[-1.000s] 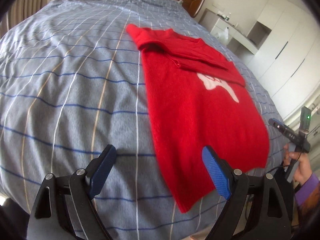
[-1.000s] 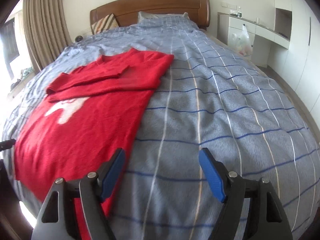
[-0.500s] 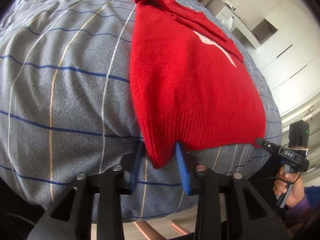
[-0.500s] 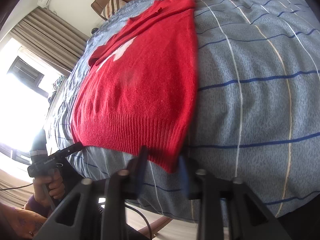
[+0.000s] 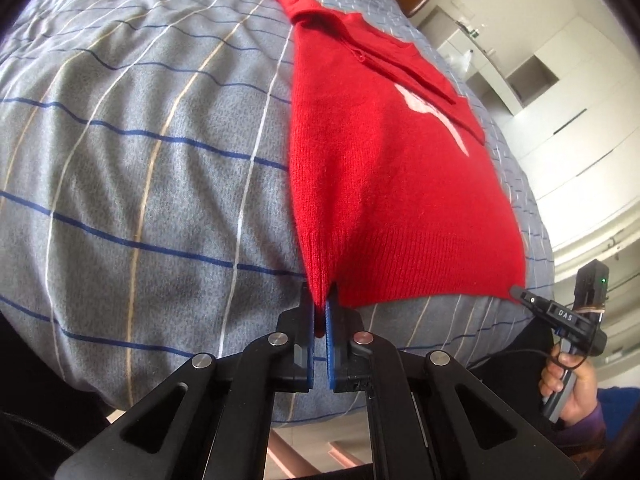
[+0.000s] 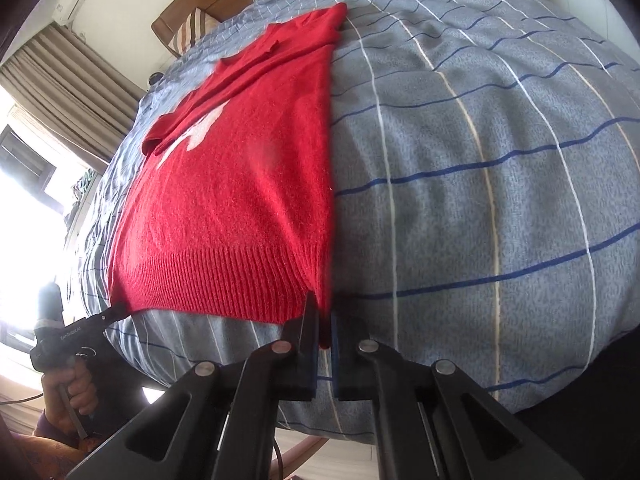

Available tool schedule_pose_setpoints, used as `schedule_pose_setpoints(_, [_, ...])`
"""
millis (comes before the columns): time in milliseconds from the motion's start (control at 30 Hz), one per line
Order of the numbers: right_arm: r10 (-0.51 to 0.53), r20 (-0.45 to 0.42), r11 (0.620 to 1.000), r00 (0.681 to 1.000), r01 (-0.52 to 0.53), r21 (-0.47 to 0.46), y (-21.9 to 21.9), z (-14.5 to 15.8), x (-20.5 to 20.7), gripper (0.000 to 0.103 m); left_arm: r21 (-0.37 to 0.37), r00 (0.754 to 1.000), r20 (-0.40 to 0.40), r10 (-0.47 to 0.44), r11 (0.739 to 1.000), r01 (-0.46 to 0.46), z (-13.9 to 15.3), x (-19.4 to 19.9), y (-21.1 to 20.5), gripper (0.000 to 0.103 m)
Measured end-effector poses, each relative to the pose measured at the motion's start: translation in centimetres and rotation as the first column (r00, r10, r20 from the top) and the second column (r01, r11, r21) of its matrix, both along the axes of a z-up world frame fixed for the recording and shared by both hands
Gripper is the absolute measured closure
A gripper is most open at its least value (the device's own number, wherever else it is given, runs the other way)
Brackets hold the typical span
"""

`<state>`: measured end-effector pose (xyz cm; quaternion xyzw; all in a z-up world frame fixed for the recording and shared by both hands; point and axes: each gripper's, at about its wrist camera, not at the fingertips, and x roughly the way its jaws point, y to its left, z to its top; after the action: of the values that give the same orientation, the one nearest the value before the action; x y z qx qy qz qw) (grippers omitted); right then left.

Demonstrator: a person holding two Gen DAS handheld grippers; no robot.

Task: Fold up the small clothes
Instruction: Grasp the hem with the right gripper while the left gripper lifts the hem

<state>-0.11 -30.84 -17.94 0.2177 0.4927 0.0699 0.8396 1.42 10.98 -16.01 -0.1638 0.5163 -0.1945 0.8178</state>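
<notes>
A red knit sweater (image 5: 384,184) with a white motif lies flat on the bed, sleeves folded across its chest; it also shows in the right wrist view (image 6: 240,200). My left gripper (image 5: 320,316) is shut on the sweater's bottom left hem corner at the bed's near edge. My right gripper (image 6: 325,320) is shut on the bottom right hem corner. Each gripper shows in the other's view, pinching its corner: the right one (image 5: 520,294) and the left one (image 6: 118,309).
The bed has a grey-blue checked cover (image 5: 140,160) and a wooden headboard (image 6: 208,4) with a striped pillow (image 6: 188,32). White cupboards (image 5: 560,100) stand on one side, a curtained window (image 6: 48,92) on the other.
Both grippers came down to the sweater's hem at the bed's near edge and went from wide open to shut on the two bottom corners.
</notes>
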Motion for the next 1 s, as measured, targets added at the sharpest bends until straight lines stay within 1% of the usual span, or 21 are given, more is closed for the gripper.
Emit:
schedule_pose_setpoints(133, [0.004,0.007,1.0,1.0,-0.004,0.004,-0.3,0.4,-0.2,0.099,-0.016,1.0,0.001,0.012,1.0,-0.012,0.3,0.1,0.3,0.101])
schedule_pose_setpoints(200, [-0.006,0.012,0.999,1.0,0.005,0.035,-0.6,0.7,-0.2,0.099,-0.053,1.0,0.008,0.017,0.998,-0.016,1.0,0.2,0.5,0.101])
schedule_pose_setpoints(267, [-0.027,0.044,0.994,0.999,0.022,0.112,-1.2,1.7,-0.3,0.099,-0.097,0.999,0.043,0.019,0.995,-0.015,2.9,0.5,0.7,0.101])
schedule_pose_setpoints(333, [-0.044,0.097,0.985,0.994,0.026,0.173,-1.9,3.5,-0.2,0.099,-0.138,0.996,0.092,0.023,0.99,-0.01,5.2,1.3,1.0,0.101])
schedule_pose_setpoints(433, [-0.058,0.192,0.971,0.98,0.011,0.239,-2.9,6.6,1.6,0.099,-0.184,0.988,0.153,0.032,0.983,-0.004,8.1,4.2,1.2,0.101])
schedule_pose_setpoints(533, [-0.062,0.26,0.961,0.964,-0.013,0.277,-3.6,9.0,5.4,0.099,-0.196,0.979,0.196,0.051,0.98,-0.012,9.6,8.9,0.6,0.101])
schedule_pose_setpoints(667, [-0.061,0.338,0.966,0.939,-0.03,0.258,-4.1,11.0,12.8,0.099,-0.157,0.97,0.227,0.084,0.986,-0.049,9.9,16.8,-1.0,0.101])
schedule_pose_setpoints(767, [-0.095,0.347,0.957,0.933,-0.01,0.29,-4.8,10.8,18.6,0.099,-0.096,0.963,0.249,0.101,0.992,-0.08,9.8,22.2,-2.3,0.101])
schedule_pose_setpoints(800, [-0.1,0.352,0.958,0.931,-0.005,0.286,-4.9,10.7,20.5,0.099,-0.079,0.962,0.25,0.105,0.993,-0.088,9.7,23.9,-2.8,0.101])
schedule_pose_setpoints(900, [-0.091,0.341,0.973,0.936,0.01,0.23,-4.9,10.2,25.7,0.099,-0.026,0.962,0.25,0.111,0.994,-0.108,9.0,28.4,-4.0,0.101])
schedule_pose_setpoints(1000, [-0.093,0.299,0.981,0.95,0.035,0.192,-5.3,8.8,30.4,0.099,0.01,0.965,0.235,0.116,0.993,-0.122,7.9,32.0,-4.9,0.101])
